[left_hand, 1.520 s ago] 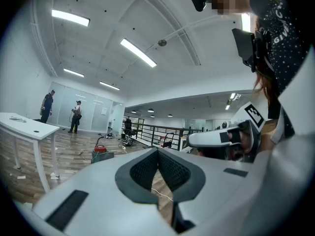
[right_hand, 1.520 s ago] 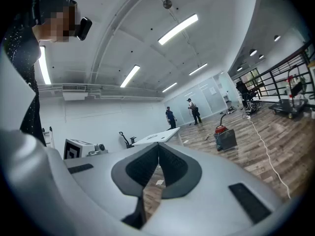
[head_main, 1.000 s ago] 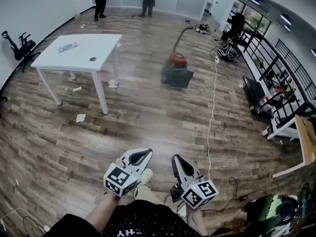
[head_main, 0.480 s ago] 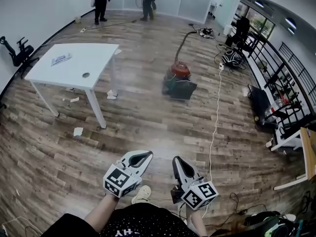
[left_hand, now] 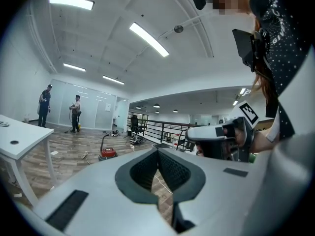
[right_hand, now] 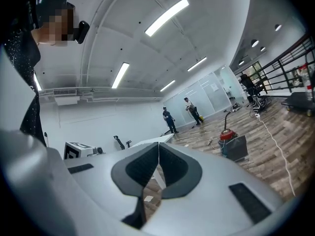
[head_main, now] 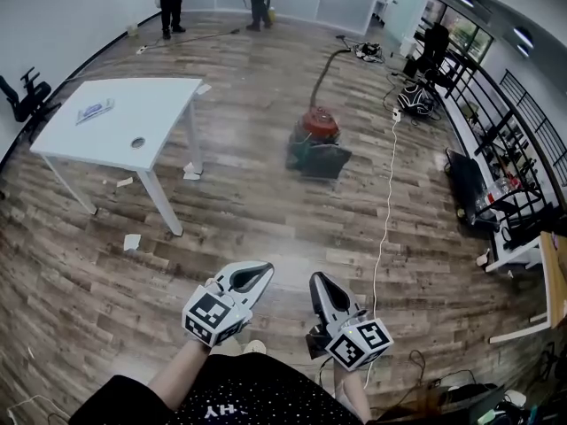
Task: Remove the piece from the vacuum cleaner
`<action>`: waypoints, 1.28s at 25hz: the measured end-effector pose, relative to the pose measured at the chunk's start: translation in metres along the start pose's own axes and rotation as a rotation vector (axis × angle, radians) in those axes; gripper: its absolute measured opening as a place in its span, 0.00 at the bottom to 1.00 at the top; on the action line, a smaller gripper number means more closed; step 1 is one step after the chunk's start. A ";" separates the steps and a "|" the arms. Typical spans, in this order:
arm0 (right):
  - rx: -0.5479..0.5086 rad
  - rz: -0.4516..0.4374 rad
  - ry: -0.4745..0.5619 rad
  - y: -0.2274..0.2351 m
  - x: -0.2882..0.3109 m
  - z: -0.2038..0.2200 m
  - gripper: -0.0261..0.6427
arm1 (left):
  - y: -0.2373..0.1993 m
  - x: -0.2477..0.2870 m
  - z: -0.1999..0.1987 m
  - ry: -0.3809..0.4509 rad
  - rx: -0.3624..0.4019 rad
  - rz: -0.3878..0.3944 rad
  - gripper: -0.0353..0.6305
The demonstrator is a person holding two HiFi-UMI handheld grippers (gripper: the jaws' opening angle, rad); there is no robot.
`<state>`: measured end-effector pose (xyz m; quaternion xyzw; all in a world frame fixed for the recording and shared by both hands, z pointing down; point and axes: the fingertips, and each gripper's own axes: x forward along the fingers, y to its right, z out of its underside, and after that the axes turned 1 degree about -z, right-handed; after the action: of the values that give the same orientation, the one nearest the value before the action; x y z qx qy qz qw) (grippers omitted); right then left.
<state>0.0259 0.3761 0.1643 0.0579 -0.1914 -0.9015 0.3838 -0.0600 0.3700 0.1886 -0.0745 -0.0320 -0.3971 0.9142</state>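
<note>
- Your left gripper is held low in front of you, jaws pressed fully together, nothing between them.
- Your right gripper is the same: jaws closed tight and empty.
- The vacuum cleaner stands on the wood floor, well apart from you, ahead and a bit right, to the right of the white worktop.
- Risk: a white cable runs along the floor from near your right side toward the vacuum cleaner. It could snag a foot as you walk in.
- Risk: both grippers are closed, so if you arrive without opening one you will likely bump the piece instead of gripping it.
- Risk: pulling with one gripper alone may drag or tip the vacuum cleaner. It probably needs the other gripper to brace it.
- Risk: the hose may tug the body sideways if you catch it.
- Look: red rounded top on a darker body, with the dark hose rising from the top and curving away.
- A dark boxy part sits at its near side. I can't tell whether it is attached or just beside.
- The piece to remove is too small to make out from here.
</note>
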 end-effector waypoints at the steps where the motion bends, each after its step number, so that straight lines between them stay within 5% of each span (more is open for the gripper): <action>1: -0.003 -0.002 0.000 0.003 0.003 -0.002 0.06 | -0.003 0.004 0.000 0.000 -0.001 0.001 0.07; 13: 0.063 0.050 -0.008 0.071 0.057 -0.009 0.06 | -0.061 0.079 0.004 -0.043 -0.025 0.039 0.07; 32: 0.029 0.147 0.092 0.255 0.270 -0.120 0.06 | -0.270 0.284 -0.066 -0.005 0.034 0.096 0.07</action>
<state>0.0384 -0.0136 0.1651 0.0907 -0.1904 -0.8645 0.4563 -0.0637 -0.0278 0.1871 -0.0613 -0.0377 -0.3518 0.9333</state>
